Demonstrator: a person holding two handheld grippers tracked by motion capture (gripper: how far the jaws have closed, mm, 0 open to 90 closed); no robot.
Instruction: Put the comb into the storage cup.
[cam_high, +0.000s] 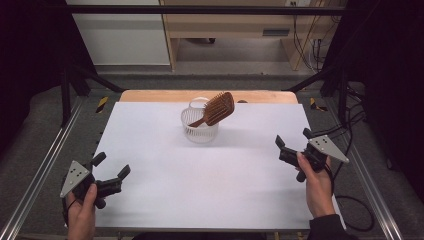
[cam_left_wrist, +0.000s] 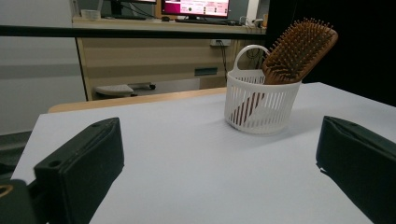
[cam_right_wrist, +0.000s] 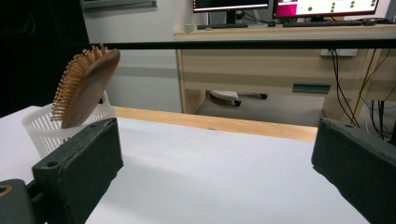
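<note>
1. Brush stands handle-down in basket, head tilted over the rim, at the far middle of the table.
2. Probably best taken by the head, lifted straight up while steadying the basket.
3. Left gripper and right gripper: both spread wide, holding nothing.
4. Both well apart from brush, near the table's front corners, basket between and beyond.
</note>
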